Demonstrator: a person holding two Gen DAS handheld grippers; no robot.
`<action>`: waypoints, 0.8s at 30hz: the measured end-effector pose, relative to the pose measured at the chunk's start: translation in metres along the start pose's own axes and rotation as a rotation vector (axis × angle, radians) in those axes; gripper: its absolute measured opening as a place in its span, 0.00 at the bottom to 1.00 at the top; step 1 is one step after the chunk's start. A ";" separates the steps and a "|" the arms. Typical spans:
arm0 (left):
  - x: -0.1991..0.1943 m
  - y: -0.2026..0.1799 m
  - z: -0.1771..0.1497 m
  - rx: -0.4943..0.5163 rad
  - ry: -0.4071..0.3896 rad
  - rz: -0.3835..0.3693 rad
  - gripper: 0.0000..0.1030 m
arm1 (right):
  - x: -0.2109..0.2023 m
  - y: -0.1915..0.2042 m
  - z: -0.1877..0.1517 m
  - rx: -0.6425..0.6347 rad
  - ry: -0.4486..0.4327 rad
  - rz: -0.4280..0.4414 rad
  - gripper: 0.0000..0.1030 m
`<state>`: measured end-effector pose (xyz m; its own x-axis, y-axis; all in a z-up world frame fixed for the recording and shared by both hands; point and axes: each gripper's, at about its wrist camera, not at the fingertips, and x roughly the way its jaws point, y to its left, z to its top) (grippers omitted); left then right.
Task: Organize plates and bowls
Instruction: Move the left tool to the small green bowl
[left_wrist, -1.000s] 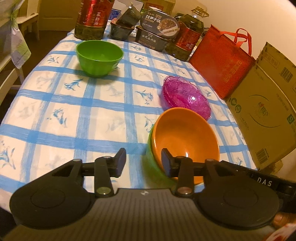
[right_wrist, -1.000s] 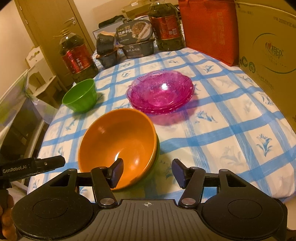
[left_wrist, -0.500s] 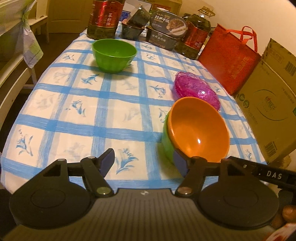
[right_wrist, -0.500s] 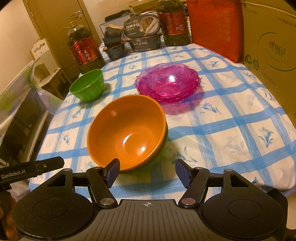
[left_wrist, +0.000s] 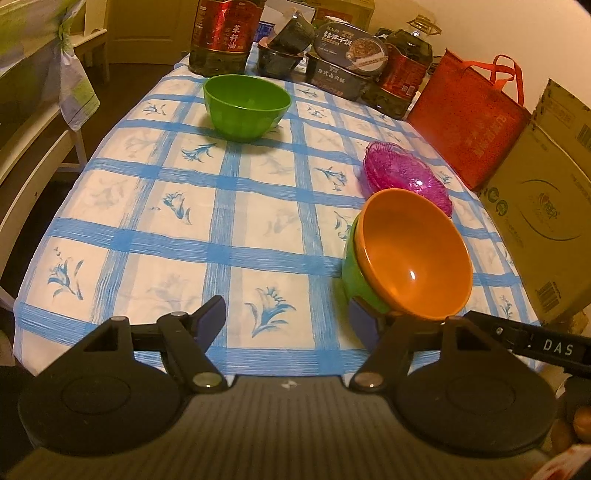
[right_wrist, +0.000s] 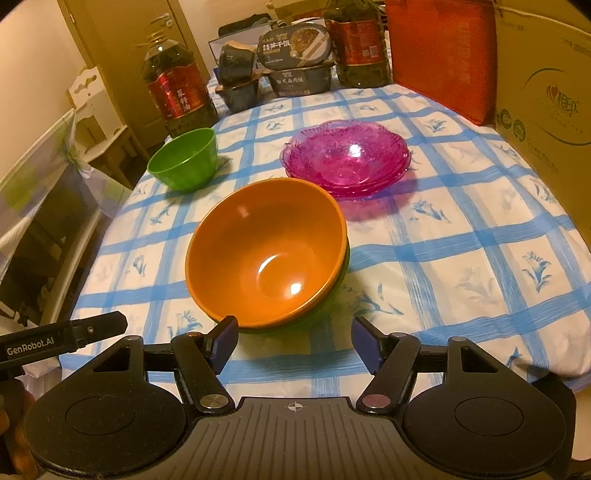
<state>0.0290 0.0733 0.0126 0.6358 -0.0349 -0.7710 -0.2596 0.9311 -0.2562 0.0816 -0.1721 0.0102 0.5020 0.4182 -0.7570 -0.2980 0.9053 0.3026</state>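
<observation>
An orange bowl (left_wrist: 413, 254) (right_wrist: 266, 254) sits nested in a green bowl (left_wrist: 354, 273) near the table's front edge. A stack of pink glass plates (left_wrist: 402, 177) (right_wrist: 347, 158) lies just behind it. A second green bowl (left_wrist: 246, 105) (right_wrist: 184, 158) stands alone at the far left. My left gripper (left_wrist: 288, 321) is open and empty, just left of the nested bowls. My right gripper (right_wrist: 293, 341) is open and empty, just in front of them.
Two oil bottles (left_wrist: 223, 33) (right_wrist: 177, 92), boxed meals (left_wrist: 343, 55) and dark packets line the back of the blue-checked tablecloth (left_wrist: 184, 221). A red bag (left_wrist: 469, 122) and a cardboard box (left_wrist: 543, 221) stand at the right. A chair (right_wrist: 48, 229) is on the left.
Both grippers have pulled back toward the table's front edge and opened wider. The left one has shifted left, off the orange bowl's rim. The bowls and plates have not moved.
</observation>
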 end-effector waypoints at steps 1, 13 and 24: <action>0.000 0.000 0.000 0.000 -0.001 0.000 0.69 | 0.000 0.001 0.000 -0.002 -0.001 0.001 0.66; -0.004 0.008 0.003 -0.016 -0.018 -0.001 0.72 | -0.001 0.008 0.003 -0.024 -0.002 -0.002 0.66; -0.007 0.018 0.011 -0.029 -0.036 -0.001 0.74 | -0.003 0.021 0.014 -0.051 -0.016 0.014 0.66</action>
<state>0.0276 0.0946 0.0200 0.6615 -0.0227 -0.7496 -0.2794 0.9201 -0.2744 0.0854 -0.1535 0.0272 0.5104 0.4325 -0.7433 -0.3463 0.8945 0.2827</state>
